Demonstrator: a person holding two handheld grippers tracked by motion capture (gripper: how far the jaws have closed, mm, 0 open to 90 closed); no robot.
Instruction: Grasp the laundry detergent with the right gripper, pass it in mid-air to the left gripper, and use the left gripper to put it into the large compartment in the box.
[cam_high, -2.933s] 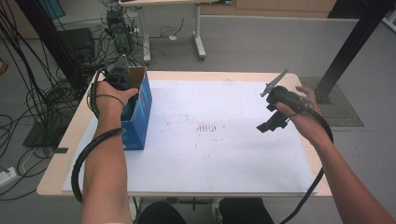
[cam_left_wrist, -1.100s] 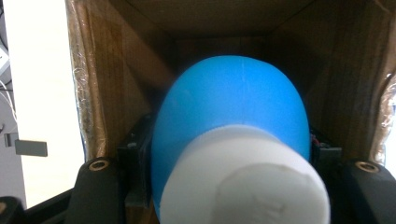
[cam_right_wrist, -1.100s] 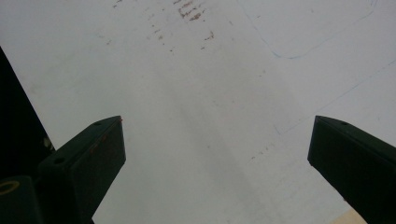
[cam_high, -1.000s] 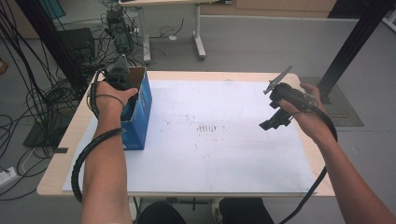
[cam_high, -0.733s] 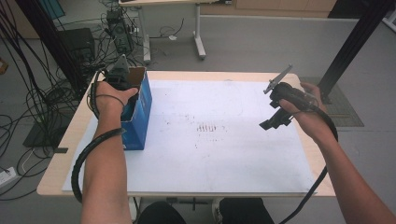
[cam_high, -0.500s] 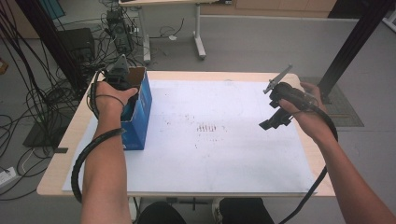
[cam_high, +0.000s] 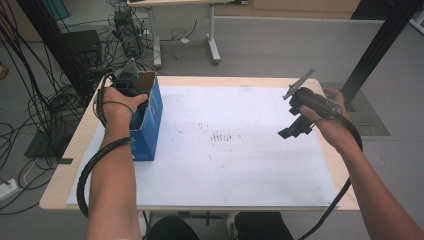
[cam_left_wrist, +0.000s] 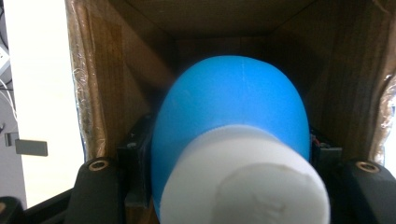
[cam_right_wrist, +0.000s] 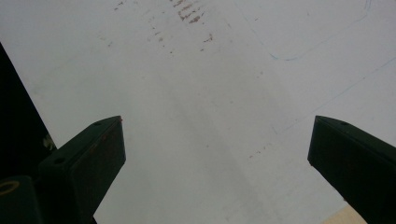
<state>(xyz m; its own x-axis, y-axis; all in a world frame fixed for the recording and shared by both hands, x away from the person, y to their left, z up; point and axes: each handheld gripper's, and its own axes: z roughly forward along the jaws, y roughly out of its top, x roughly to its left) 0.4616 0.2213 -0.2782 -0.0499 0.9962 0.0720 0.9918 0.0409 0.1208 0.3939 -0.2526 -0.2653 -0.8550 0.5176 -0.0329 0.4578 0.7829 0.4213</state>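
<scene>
Inside the blue box (cam_high: 149, 117), at the table's (cam_high: 250, 190) nine o'clock edge, the left claw (cam_left_wrist: 233, 186) clenched a blue, white-capped bottle (cam_left_wrist: 229, 116); the right claw (cam_right_wrist: 215, 154) hung released at three o'clock.

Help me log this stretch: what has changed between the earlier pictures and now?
Early on the right gripper rose a little off the white sheet, jaws open, and has hung there since. The left gripper stays inside the blue box, shut on the blue-and-white object; the box has not shifted.
</scene>
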